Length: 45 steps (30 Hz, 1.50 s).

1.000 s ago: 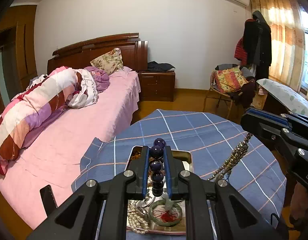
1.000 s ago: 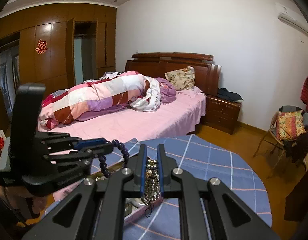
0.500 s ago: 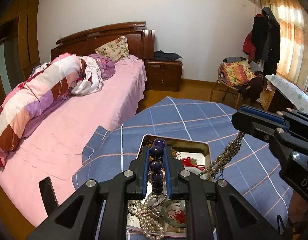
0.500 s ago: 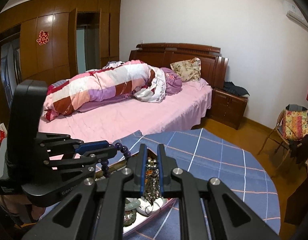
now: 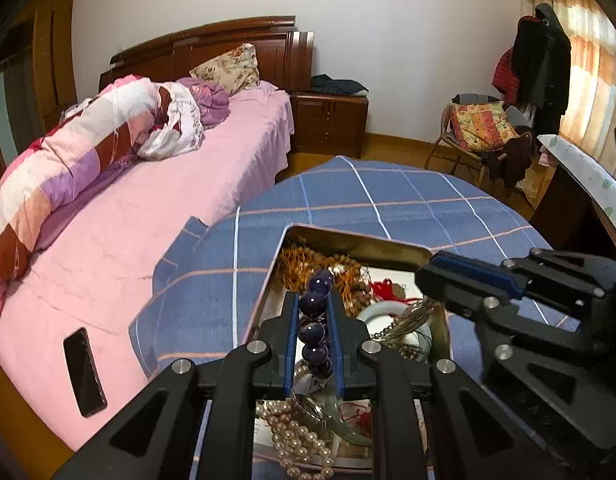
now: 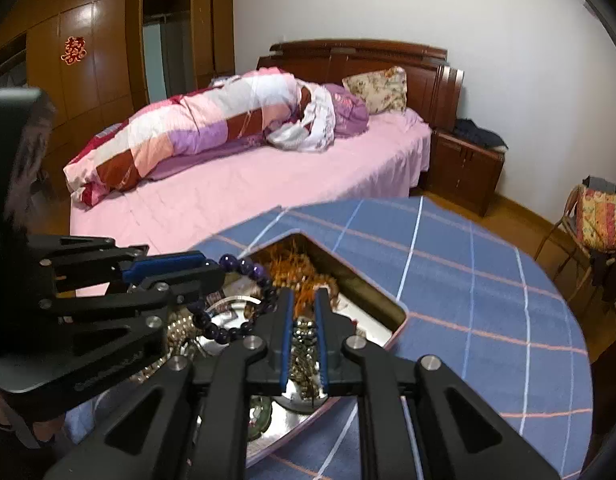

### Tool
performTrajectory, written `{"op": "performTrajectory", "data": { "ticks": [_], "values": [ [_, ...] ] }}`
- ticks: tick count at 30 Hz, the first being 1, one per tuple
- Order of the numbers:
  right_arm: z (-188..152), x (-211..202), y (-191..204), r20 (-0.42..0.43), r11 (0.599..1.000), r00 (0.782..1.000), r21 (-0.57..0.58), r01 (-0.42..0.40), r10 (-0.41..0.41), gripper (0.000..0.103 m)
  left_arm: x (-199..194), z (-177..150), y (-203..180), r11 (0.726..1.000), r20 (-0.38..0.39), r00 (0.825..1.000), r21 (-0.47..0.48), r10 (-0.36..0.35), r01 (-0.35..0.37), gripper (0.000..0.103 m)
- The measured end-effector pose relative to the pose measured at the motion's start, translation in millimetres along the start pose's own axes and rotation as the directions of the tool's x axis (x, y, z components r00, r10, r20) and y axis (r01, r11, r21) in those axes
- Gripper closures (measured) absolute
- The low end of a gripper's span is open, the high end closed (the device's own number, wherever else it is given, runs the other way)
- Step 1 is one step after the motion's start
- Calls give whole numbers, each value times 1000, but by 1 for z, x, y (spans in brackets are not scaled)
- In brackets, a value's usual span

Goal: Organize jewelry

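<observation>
Left gripper [image 5: 313,304] clamps purple bead bracelet [image 5: 314,330] above open tin [image 5: 360,241]; right gripper [image 5: 428,280] alongside, holding metallic chain [image 5: 408,322].

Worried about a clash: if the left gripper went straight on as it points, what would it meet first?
Probably the brown beads in the tin, just beyond the left gripper and its purple bracelet; depth unclear.

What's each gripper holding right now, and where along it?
Left gripper pinches the purple bead bracelet across a run of its beads. Right gripper is shut on the metallic bead chain at its upper end; the rest hangs into the tin.
</observation>
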State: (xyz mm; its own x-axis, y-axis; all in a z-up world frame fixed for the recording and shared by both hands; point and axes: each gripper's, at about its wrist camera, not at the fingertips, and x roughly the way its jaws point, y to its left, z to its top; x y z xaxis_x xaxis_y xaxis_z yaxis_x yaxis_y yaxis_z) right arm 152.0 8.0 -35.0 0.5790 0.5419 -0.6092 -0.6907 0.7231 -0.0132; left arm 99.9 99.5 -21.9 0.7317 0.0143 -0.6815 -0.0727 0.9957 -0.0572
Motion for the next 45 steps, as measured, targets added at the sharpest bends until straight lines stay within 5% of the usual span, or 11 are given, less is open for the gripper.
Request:
{"op": "performTrajectory", "data": {
  "ticks": [2, 5, 6, 9, 19, 45],
  "values": [
    [-3, 4, -2, -17, 1000, 1000, 16, -8, 9, 89, -1, -3, -1, 1000, -1, 1000, -4, -3, 3, 88],
    [-9, 3, -4, -26, 999, 1000, 43, -9, 10, 50, -7, -6, 1, 1000, 4, 1000, -20, 14, -14, 69],
    [-10, 1, -6, -22, 999, 1000, 51, 1, 0, 49, -9, -6, 1, 999, 9, 1000, -24, 30, -30, 55],
    [-15, -10, -9, -19, 996, 1000, 89, 5, -3, 48, -24, -12, 8, 997, 48, 998, -62, 46, -43, 38],
    [-18, -55, -3, 57, 994, 997, 99, 41, -47, 39, -51, -24, 17, 992, 74, 994, -107, 75, -67, 38],
    [-21, -56, -3, 75, 993, 996, 116, 35, -44, 38, -60, -25, 20, 990, 94, 992, -125, 82, -70, 38]
  ]
}}
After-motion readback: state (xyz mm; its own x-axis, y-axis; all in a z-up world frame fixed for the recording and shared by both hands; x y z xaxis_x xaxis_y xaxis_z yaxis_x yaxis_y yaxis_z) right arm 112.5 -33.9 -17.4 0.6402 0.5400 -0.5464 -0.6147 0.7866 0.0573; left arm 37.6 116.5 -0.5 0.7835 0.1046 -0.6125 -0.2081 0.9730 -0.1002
